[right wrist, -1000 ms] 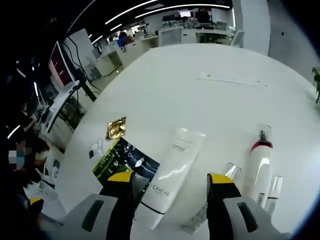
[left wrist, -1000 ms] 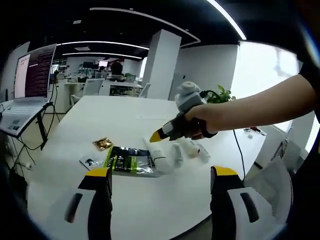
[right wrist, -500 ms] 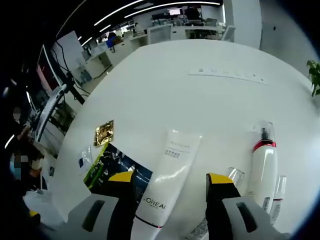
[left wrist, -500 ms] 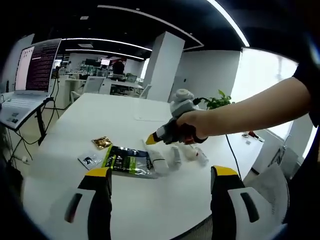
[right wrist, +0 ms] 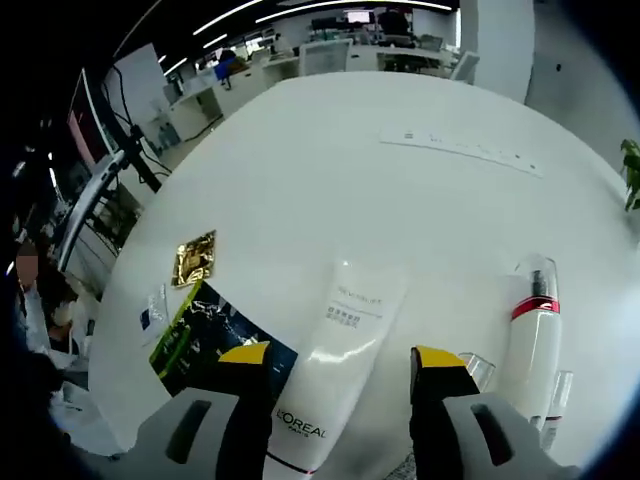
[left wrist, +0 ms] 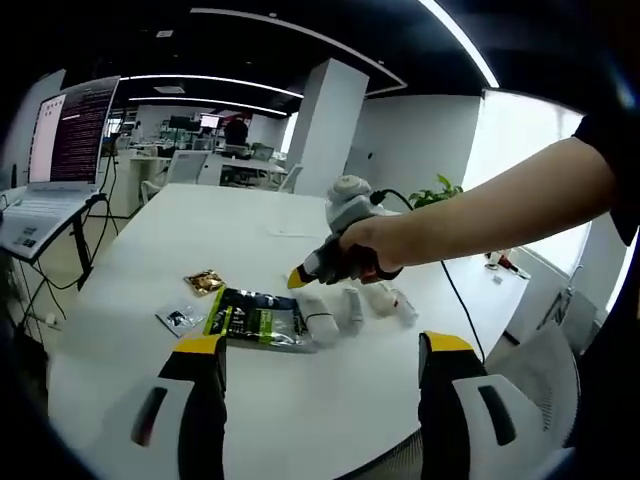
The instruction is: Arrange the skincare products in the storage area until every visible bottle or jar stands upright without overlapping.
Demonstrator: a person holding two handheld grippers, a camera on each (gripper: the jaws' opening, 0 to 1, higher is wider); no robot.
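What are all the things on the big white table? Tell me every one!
Table: one, white, under everything.
Tube: one, white, lying flat between the right gripper's jaws.
Pump bottle: one, white with a red band and clear cap, lying beside the tube.
Small clear bottles: at least two, lying by the pump bottle.
Dark packet: one, black and green, flat beside the tube.
Gold sachet: one, beyond the dark packet.
Small sachet: one, white and dark, near the table edge.
Laptop: one, on a stand.
Plant: one, green.
Left gripper: open, yellow-tipped.
Right gripper: open, over the tube.
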